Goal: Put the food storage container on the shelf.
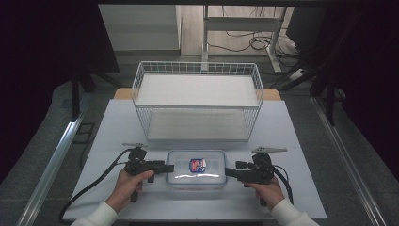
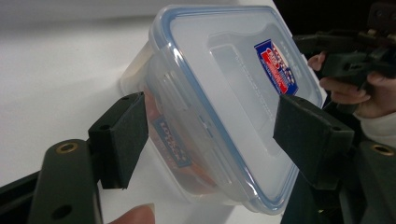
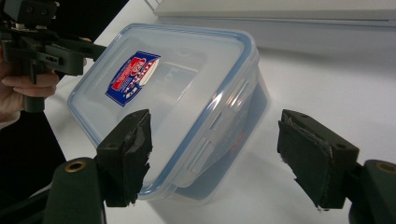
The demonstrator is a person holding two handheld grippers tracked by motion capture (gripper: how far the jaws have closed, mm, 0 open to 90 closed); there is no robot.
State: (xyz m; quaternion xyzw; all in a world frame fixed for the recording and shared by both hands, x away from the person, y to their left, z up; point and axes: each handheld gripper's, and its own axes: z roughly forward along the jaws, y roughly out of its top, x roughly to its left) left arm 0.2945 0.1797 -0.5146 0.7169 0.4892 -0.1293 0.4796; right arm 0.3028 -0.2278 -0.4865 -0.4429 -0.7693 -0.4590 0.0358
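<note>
Left tool (image 1: pixel 168 167): jaws apart, straddling the left short end of the clear lidded container (image 1: pixel 196 168), pads not yet pressing. Right tool (image 1: pixel 229 173): jaws apart, just off the right short end. Container: flat on the white counter (image 1: pixel 291 141), in front of the wire basket (image 1: pixel 197 101), long axis running tool to tool, left tool nearer.

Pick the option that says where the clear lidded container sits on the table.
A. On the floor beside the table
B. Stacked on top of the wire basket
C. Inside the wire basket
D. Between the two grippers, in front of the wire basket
D: the high view shows the container on the table between the left gripper and the right gripper, on the person's side of the wire basket.
</note>
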